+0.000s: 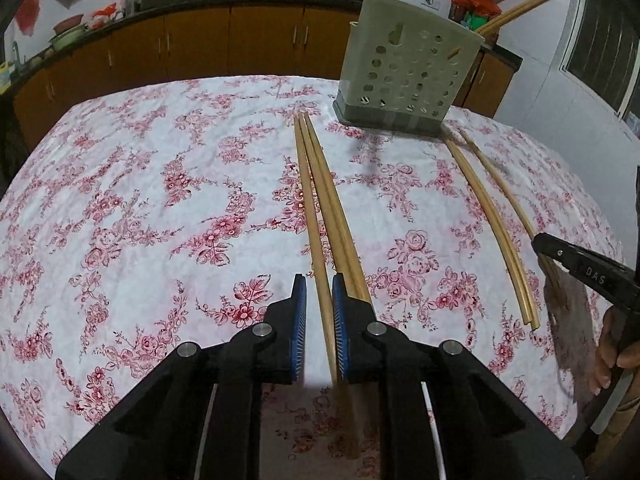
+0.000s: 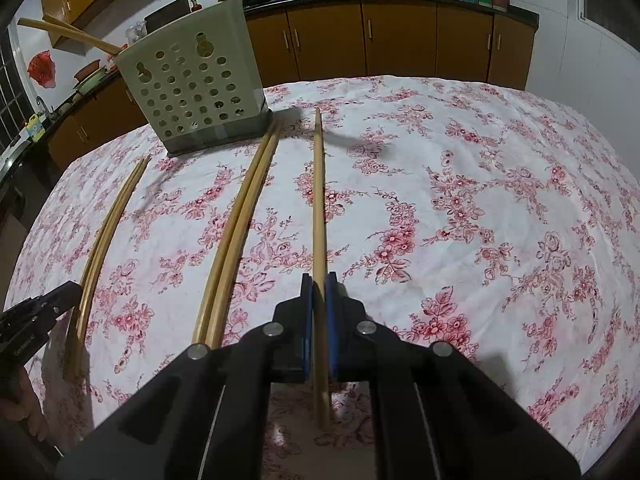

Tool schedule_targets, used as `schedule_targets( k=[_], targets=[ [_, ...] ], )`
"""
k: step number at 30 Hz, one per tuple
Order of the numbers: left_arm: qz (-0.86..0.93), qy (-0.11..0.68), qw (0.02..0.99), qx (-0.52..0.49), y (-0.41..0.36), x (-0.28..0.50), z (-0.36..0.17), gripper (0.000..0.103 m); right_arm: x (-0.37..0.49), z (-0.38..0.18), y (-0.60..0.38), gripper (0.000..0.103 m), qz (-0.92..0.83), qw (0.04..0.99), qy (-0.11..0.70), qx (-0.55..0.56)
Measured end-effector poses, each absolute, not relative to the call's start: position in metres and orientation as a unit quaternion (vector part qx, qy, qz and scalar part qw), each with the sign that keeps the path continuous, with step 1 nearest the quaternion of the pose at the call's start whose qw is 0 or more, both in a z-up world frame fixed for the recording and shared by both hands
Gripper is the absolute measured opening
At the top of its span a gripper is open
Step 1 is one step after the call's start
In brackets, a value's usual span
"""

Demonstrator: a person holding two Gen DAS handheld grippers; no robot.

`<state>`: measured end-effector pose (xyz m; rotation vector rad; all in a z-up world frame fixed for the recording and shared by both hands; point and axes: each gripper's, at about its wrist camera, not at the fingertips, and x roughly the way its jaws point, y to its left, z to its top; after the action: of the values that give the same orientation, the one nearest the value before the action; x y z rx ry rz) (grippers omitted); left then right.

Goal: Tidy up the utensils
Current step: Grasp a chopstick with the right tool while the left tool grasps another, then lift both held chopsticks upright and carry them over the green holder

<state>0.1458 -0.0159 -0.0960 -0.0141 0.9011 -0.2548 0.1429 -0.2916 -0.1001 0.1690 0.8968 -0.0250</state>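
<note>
Clamping: right tool (image 2: 319,316) is gripping one chopstick (image 2: 318,200) | left tool (image 1: 319,316) is nearly together around another chopstick (image 1: 310,216), contact unclear | risk: neighbouring chopsticks (image 1: 336,216) are getting dragged.

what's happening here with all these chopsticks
A person holds a gripper in each hand and is sorting chopsticks on a floral cloth. The right gripper is shut on one chopstick. The left gripper has its fingers around a second chopstick, with a gap showing beside it. A loose pair lies between the two, and a few sticks already stand in the holder.
</note>
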Motion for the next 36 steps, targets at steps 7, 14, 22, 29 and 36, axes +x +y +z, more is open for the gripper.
schedule_targets(
  k=[7,14,22,29,36],
  targets=[
    [-0.105,0.436,0.894,-0.006,-0.008,0.158,-0.096,0.008,0.146,-0.1,-0.28,0.009,0.001,0.899,0.432,0.068],
    [-0.07,0.433,0.899,-0.019,0.018,0.177,-0.096,0.008,0.154,-0.099,-0.289,0.008,-0.022,0.901,0.427,0.074],
    [-0.065,0.429,0.901,-0.03,0.028,0.18,-0.095,0.008,0.158,-0.101,-0.3,0.008,-0.046,0.904,0.418,0.076],
    [-0.066,0.429,0.9,-0.036,0.028,0.181,-0.095,0.008,0.156,-0.103,-0.297,0.009,-0.049,0.907,0.412,0.068],
    [-0.067,0.429,0.9,-0.038,0.028,0.181,-0.095,0.008,0.155,-0.103,-0.295,0.009,-0.048,0.908,0.411,0.068]
  ],
)
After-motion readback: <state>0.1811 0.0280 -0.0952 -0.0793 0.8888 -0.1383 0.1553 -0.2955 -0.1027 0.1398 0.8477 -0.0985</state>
